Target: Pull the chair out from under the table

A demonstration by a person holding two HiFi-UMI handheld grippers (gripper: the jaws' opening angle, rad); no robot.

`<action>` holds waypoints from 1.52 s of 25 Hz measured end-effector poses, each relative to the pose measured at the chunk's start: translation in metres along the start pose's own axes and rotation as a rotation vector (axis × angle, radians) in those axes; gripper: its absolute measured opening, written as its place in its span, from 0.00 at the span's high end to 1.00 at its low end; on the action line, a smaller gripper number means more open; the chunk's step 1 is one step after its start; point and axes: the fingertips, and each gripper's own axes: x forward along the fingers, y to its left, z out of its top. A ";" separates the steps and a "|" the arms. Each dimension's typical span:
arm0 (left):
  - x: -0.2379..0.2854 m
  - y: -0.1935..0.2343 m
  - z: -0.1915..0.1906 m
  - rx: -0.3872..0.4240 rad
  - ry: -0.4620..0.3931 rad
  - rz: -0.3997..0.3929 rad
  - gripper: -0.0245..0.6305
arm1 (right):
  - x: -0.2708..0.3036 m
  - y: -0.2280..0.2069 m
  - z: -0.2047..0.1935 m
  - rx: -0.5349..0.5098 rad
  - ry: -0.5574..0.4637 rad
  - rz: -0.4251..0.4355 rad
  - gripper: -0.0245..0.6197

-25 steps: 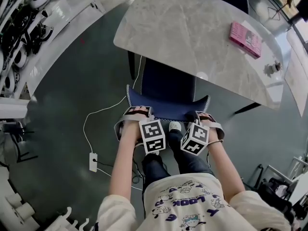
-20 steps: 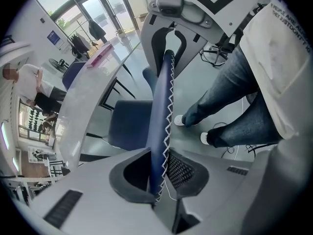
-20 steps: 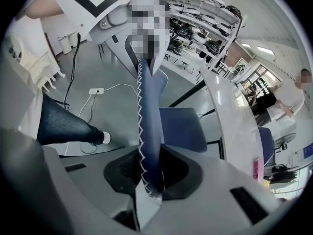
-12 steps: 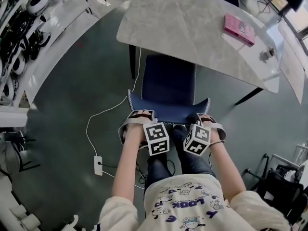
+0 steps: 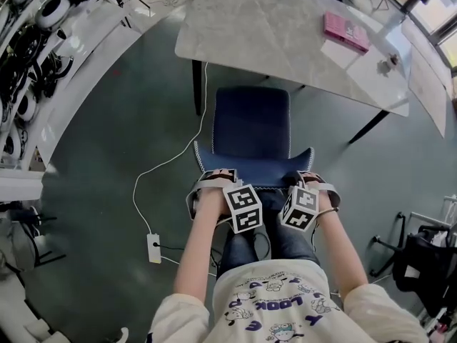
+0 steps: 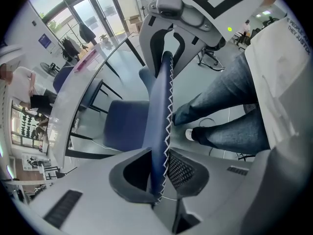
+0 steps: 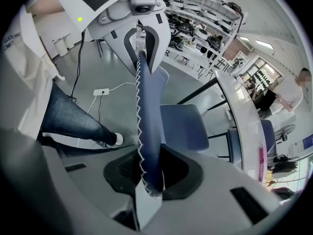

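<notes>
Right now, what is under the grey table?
Two table legs and a white cable show at its near edge. The blue chair, its backrest clamped by the left gripper and right gripper, sits clear of that edge. Anything further beneath is covered by the tabletop.

A navy-blue upholstered chair (image 5: 251,123) with white zigzag edge stitching; pale grey marbled table (image 5: 271,27); pink rectangular box (image 5: 346,31) on that table.

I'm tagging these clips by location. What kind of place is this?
Probably an office or a lab workroom: a long stone-look table with a blue chair, racks of round devices and cables along one wall, and tall glass doors.
</notes>
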 end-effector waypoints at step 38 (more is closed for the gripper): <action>-0.018 -0.124 -0.032 0.087 0.013 -0.068 0.83 | -0.021 0.138 0.003 0.053 0.030 0.010 0.84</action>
